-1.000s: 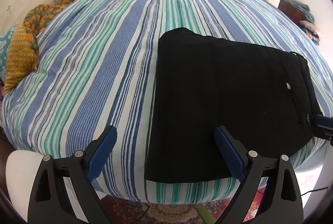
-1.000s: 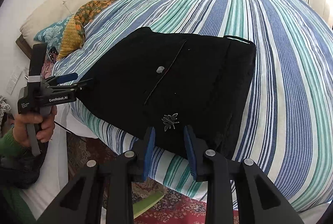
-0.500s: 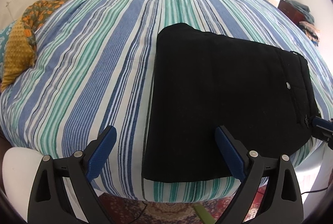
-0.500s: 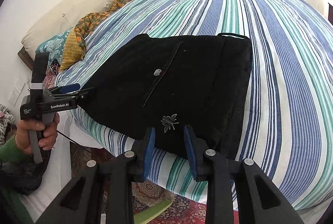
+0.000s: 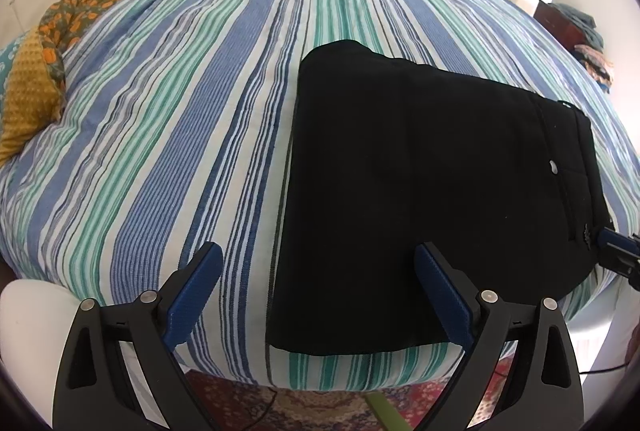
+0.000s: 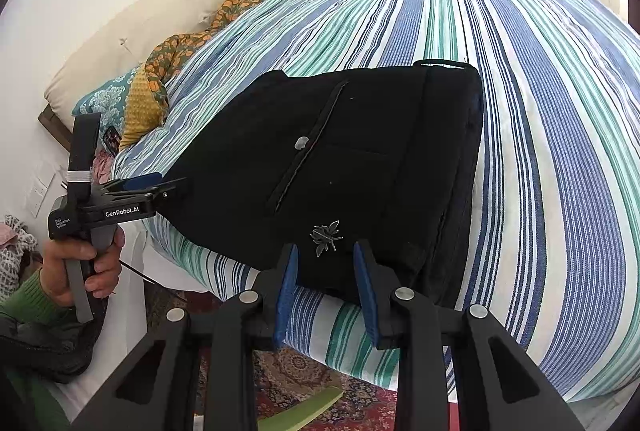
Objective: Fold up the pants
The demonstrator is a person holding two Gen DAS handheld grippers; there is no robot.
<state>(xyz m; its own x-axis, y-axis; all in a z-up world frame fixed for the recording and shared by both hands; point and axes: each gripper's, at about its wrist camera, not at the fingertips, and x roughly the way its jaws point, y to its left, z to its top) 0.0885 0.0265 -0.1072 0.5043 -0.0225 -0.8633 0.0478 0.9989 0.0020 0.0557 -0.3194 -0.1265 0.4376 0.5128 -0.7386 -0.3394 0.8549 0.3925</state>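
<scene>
Lying folded near the striped bed's (image 5: 168,135) front edge, the black pants (image 5: 420,167) are resting flat (silver insect emblem facing up). The left gripper (image 5: 318,295) is gaping wide, holding nothing; the right gripper (image 6: 325,285) is hovering narrowly parted, gripping nothing.

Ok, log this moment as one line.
pants: folded on bed | left gripper: open, empty | right gripper: open, empty

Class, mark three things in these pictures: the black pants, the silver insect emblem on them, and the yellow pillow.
black pants (image 5: 420,183), left wrist view, middle of the folded cloth
silver insect emblem (image 6: 326,237), right wrist view, its body
yellow pillow (image 5: 28,107), left wrist view, its textured face
</scene>
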